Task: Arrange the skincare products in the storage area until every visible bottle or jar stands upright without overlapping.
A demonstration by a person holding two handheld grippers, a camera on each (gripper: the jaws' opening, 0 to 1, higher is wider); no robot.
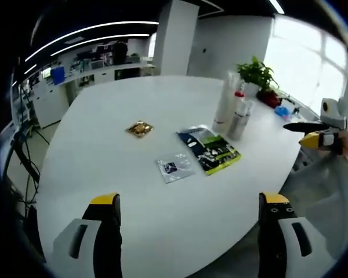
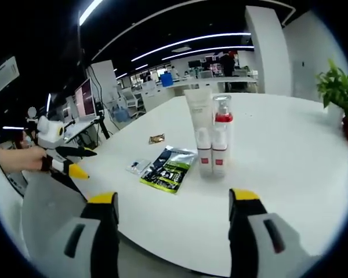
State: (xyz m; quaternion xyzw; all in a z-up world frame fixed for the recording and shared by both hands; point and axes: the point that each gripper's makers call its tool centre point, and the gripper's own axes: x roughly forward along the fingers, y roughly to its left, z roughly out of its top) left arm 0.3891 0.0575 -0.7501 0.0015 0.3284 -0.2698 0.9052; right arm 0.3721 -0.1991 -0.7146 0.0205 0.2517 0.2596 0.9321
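White and bare over most of its top, the counter (image 1: 162,145) carries a small cluster of skincare products standing upright and close together: a tall white tube (image 2: 198,110), a pump bottle with a red collar (image 2: 223,124), and two small white bottles with red bands (image 2: 211,153) in front of them. In the right gripper view they stand ahead of the right gripper (image 2: 173,202), roughly between the lines of its two yellow-tipped jaws and well beyond the tips. Those jaws are spread wide and hold nothing. In the left gripper view the same cluster (image 1: 232,113) lies far ahead and to the right of the left gripper (image 1: 190,202), whose jaws are likewise wide apart and empty, hovering over the counter's near edge.

Lying flat near the bottles are a dark sachet with green print (image 1: 209,150), a small clear packet (image 1: 175,168) and a gold-wrapped item (image 1: 140,128). A potted plant (image 1: 258,75) stands behind the cluster. Each gripper appears in the other's view, held in a hand (image 2: 23,157) off the counter's edge.
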